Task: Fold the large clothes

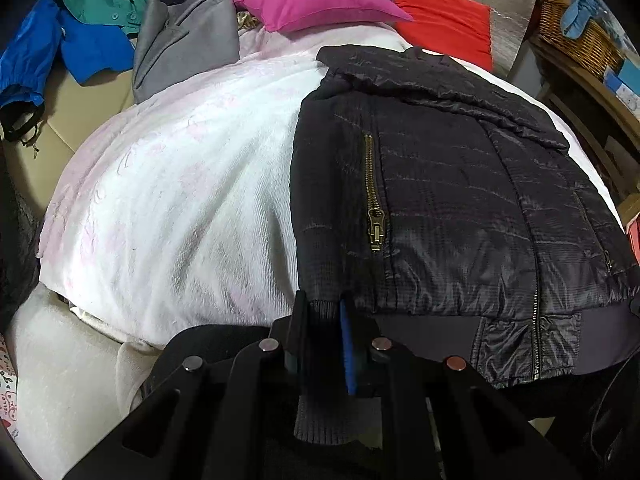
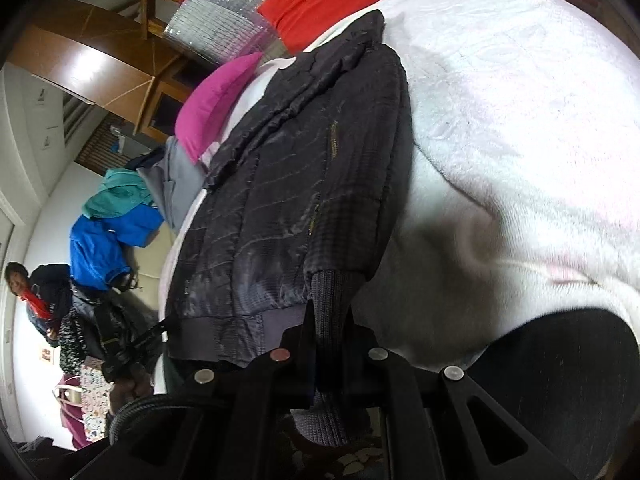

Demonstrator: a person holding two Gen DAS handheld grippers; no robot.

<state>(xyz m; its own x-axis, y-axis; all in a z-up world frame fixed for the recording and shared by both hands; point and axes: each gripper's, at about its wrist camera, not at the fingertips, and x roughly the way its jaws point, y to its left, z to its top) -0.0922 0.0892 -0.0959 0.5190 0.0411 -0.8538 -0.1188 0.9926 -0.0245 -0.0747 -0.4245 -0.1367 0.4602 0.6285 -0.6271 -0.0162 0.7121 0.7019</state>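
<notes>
The white blanket (image 1: 180, 184) covers the bed and takes up most of both views. On it lies the black jacket (image 1: 460, 184), front up, filling the 3 o'clock half of my left view and running from 6 toward 12 o'clock in my right view. Its sleeves look already folded in over the body, so I judge the width fold done and the lengthwise fold from hem to collar still to come. My left gripper (image 1: 324, 320) is closed on the ribbed hem (image 1: 326, 416) at one bottom corner. My right gripper (image 2: 332, 332) is likewise clamped on ribbed knit at 6 o'clock. A pink pillow (image 1: 316, 0) sits at 12 o'clock.
</notes>
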